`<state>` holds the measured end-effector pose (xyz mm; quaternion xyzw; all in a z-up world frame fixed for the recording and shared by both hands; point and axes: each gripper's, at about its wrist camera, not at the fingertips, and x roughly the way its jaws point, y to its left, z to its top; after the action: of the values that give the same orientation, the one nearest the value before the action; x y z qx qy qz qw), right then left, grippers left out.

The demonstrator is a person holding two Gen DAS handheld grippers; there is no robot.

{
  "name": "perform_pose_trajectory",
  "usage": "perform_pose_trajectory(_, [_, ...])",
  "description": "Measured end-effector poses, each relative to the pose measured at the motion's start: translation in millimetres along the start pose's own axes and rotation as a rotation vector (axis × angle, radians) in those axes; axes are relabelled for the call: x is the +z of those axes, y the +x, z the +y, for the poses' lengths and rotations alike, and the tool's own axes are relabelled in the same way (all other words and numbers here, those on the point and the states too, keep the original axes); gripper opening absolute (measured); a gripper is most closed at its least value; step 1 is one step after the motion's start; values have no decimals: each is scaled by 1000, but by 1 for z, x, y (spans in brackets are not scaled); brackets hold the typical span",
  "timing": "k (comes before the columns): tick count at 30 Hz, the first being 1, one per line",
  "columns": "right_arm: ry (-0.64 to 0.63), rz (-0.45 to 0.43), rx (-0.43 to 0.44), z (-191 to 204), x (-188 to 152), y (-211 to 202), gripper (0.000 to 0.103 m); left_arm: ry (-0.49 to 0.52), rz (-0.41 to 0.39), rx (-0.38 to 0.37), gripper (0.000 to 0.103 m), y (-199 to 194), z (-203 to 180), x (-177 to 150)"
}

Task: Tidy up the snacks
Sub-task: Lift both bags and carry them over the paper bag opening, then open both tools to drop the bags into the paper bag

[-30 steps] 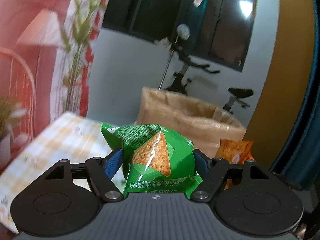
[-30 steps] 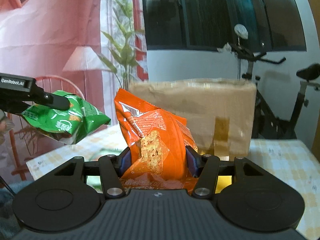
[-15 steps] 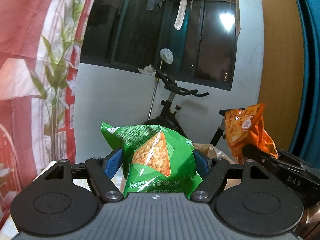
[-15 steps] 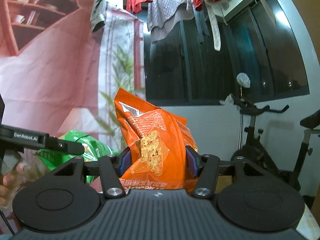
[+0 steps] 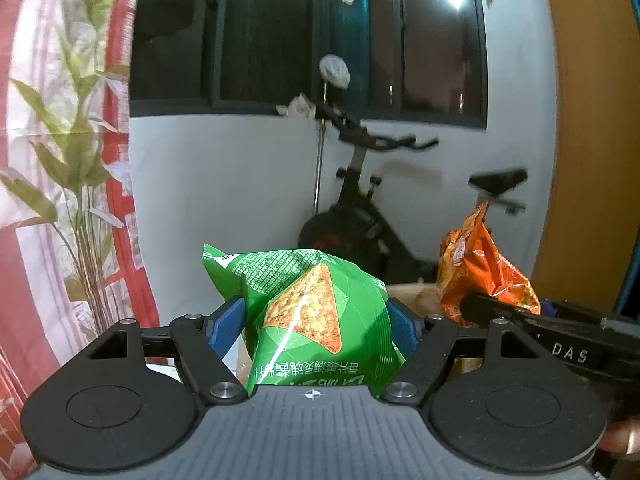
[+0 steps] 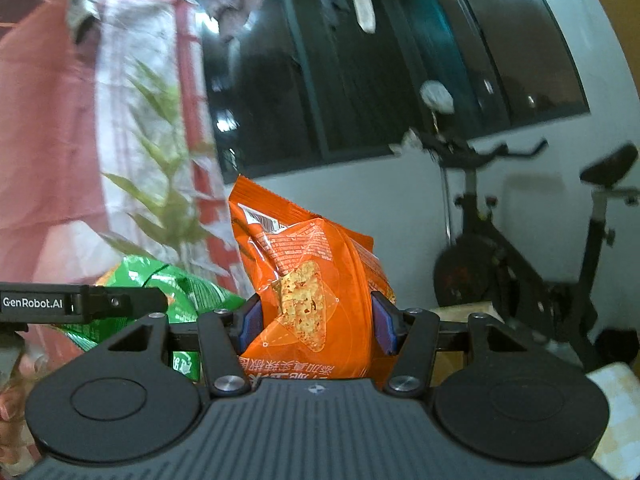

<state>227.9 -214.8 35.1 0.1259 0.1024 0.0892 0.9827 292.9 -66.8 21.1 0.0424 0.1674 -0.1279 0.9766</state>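
— Two bags, both up in the air: the left tongs (image 5: 316,326) are clamped across the green chip bag (image 5: 310,316), the right tongs (image 6: 318,322) across the orange chip bag (image 6: 316,292).

— How will they handle?

— Light, puffy and slick, I'd judge; the film crumples and the chips inside crush easily. Mid-body grips like these look sensible, squeezing gently. A cardboard box edge (image 5: 412,294) shows just behind.
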Motion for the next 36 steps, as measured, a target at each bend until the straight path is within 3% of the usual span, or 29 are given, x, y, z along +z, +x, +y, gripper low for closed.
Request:
perform_pose_trajectory(8, [44,124,-107,-24,-14,16,61,-22,102,-12,81,30,5,-9])
perform_pose_trajectory(12, [56,142,-150,-29,-14,13,75,-20,122,13,87,31,13,-15])
perform_pose_trajectory(14, [49,141,-163,-30,-13,8,76,-27,131,19,87,31,17,-17])
perform_pose_trajectory(36, [-143,169,-110,-3,-10,-39,76,-116,117,18,87,-55,61,-31])
